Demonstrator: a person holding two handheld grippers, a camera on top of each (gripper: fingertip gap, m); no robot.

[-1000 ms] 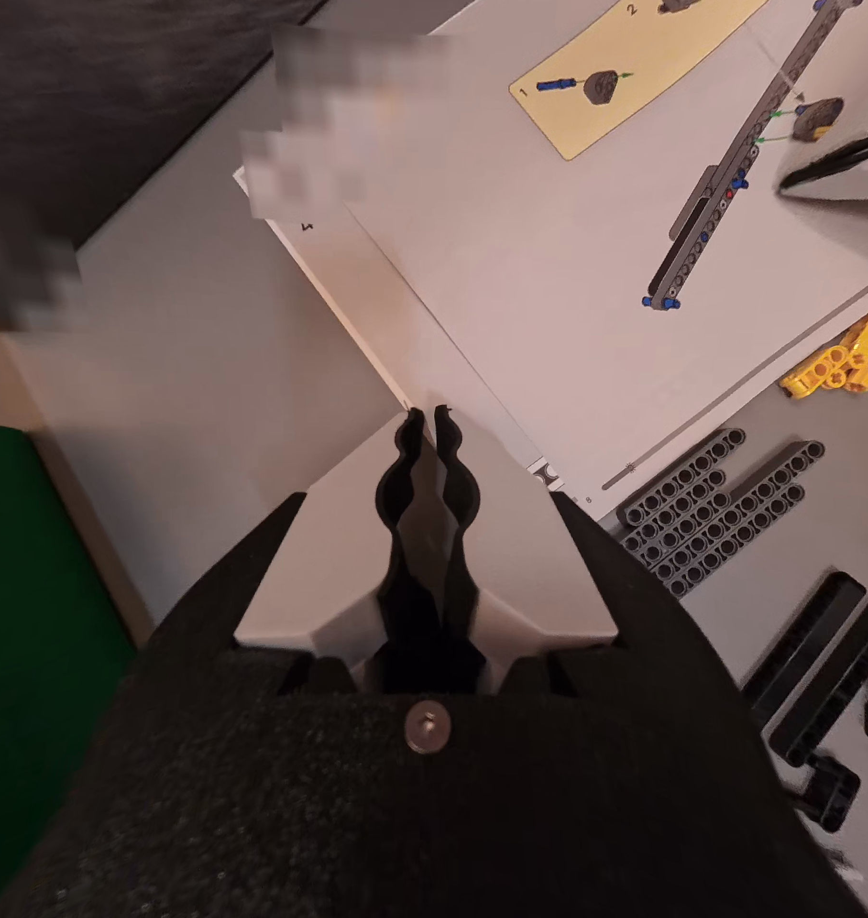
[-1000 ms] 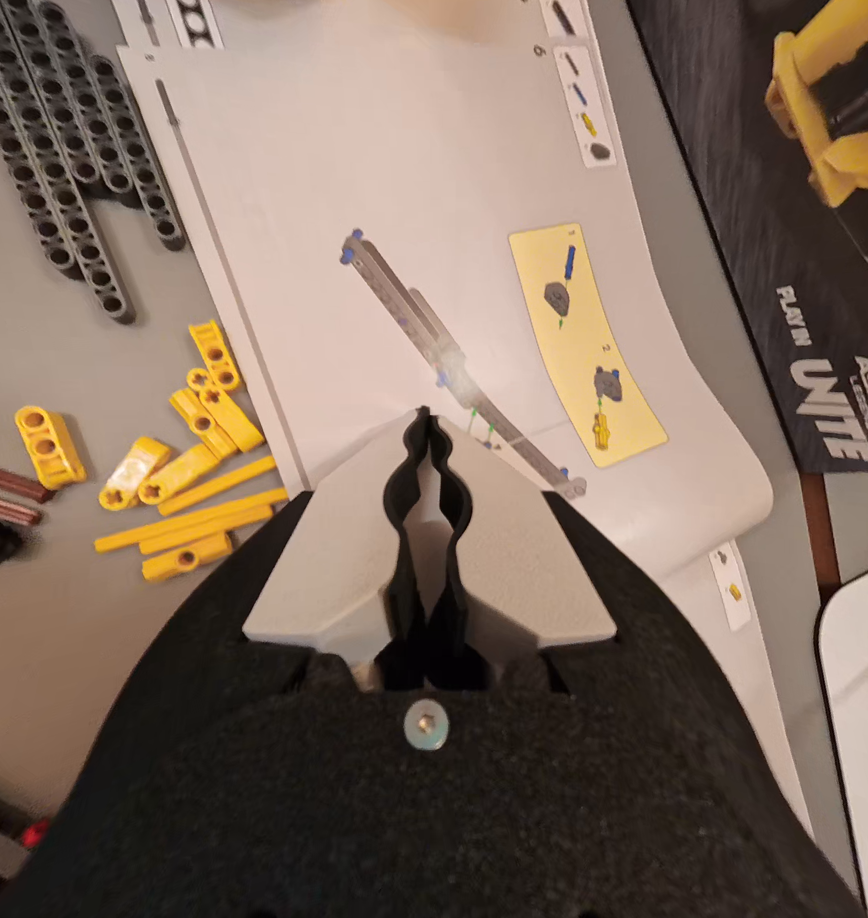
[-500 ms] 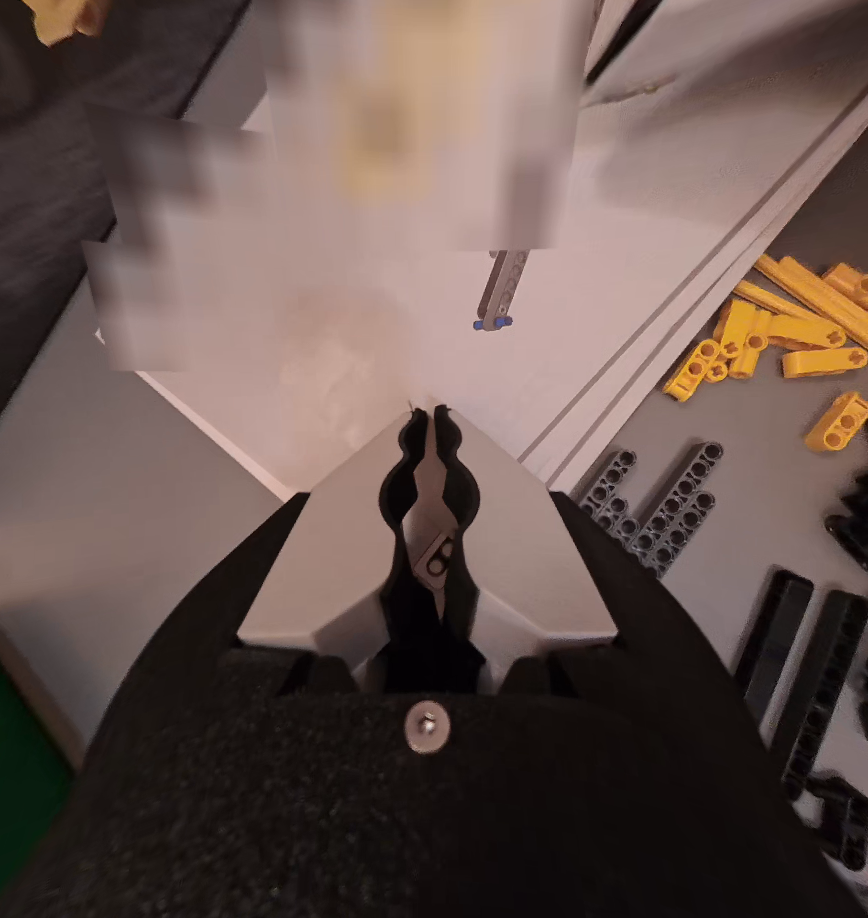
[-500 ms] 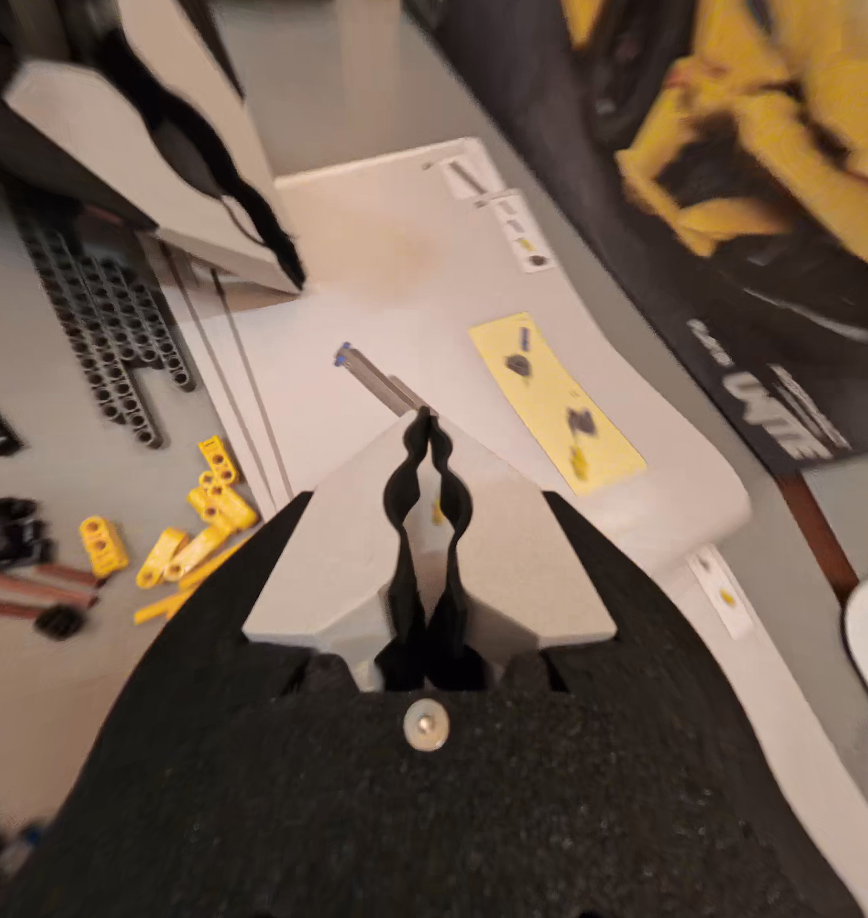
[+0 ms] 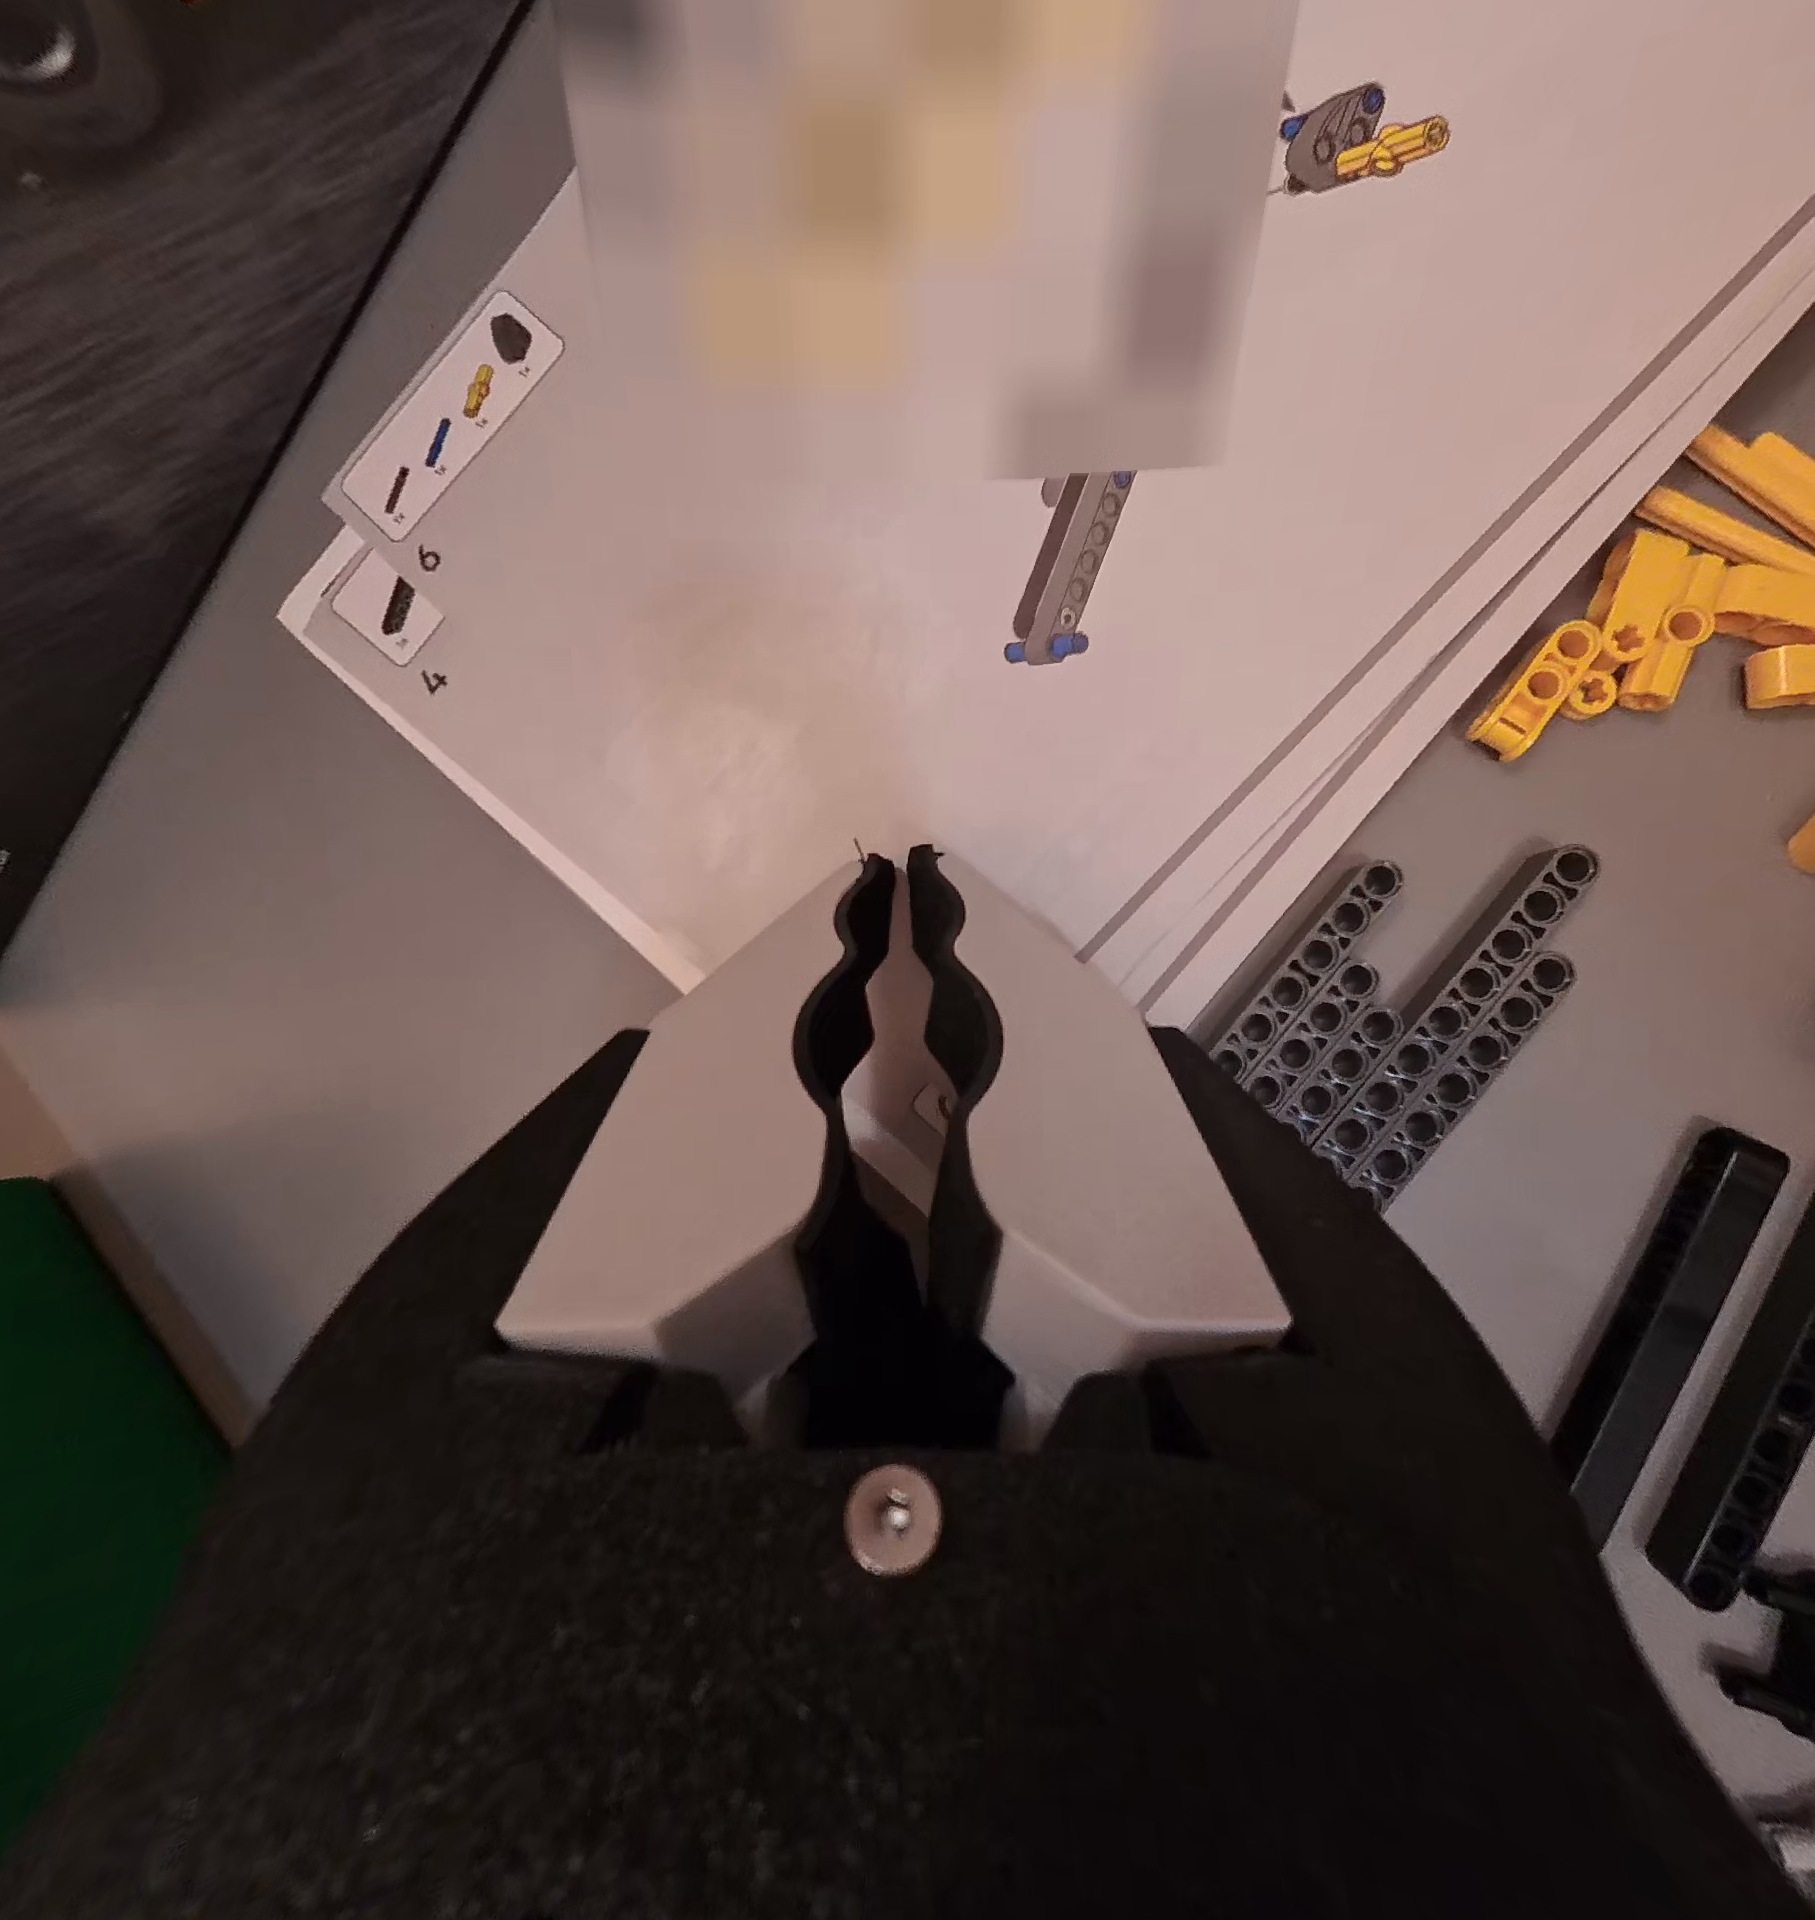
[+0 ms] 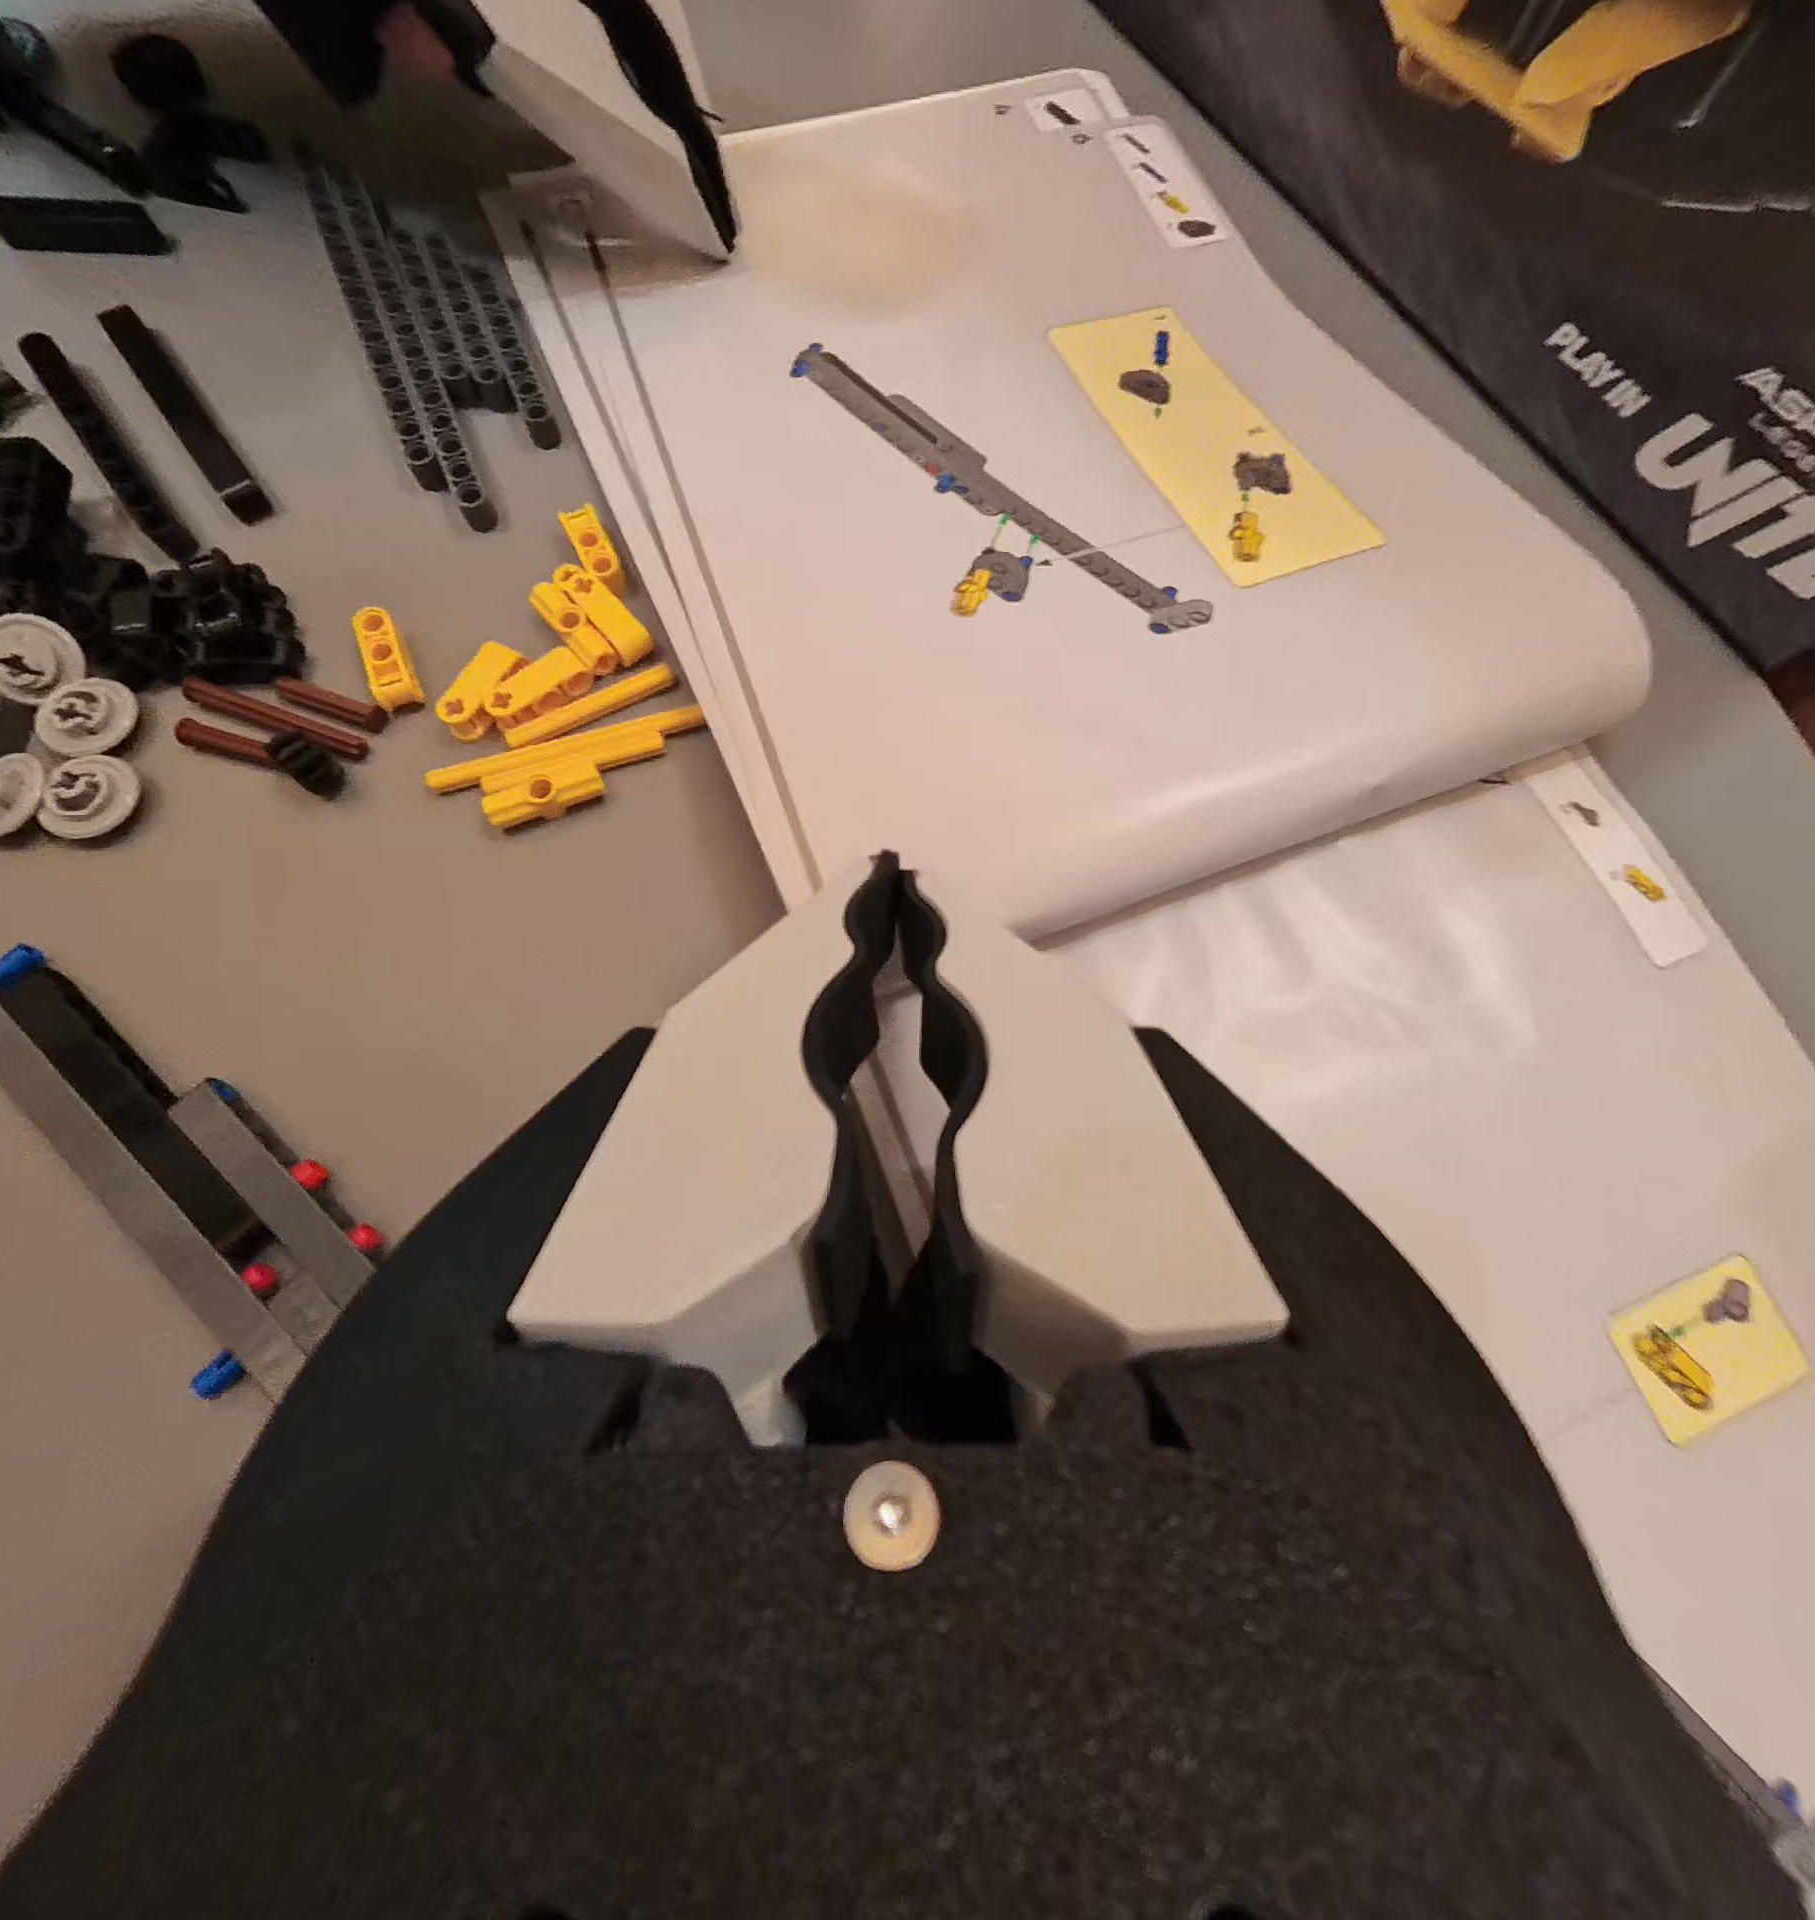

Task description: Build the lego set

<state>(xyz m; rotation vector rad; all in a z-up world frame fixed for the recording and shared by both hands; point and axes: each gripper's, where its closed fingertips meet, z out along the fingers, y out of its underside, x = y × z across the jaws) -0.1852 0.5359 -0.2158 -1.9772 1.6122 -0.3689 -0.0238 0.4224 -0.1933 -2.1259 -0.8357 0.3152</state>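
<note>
The open instruction booklet lies on the grey table, and its top page curls up in the right wrist view. My left gripper is shut and empty, its tips over the booklet's near corner; it also shows at the top of the right wrist view. My right gripper is shut and empty above the booklet's near edge. A part-built assembly of grey and black beams with blue and red pins lies left of my right gripper.
Loose parts lie left of the booklet: yellow pieces, long grey beams, black beams, brown axles, grey discs. The black set box borders the booklet's far side. Tip to tip, the grippers are about 20 cm apart.
My right gripper has pulled back and tilted, bringing the assembly and more loose parts into view. My left gripper has moved over the booklet's corner. Both stay shut.
</note>
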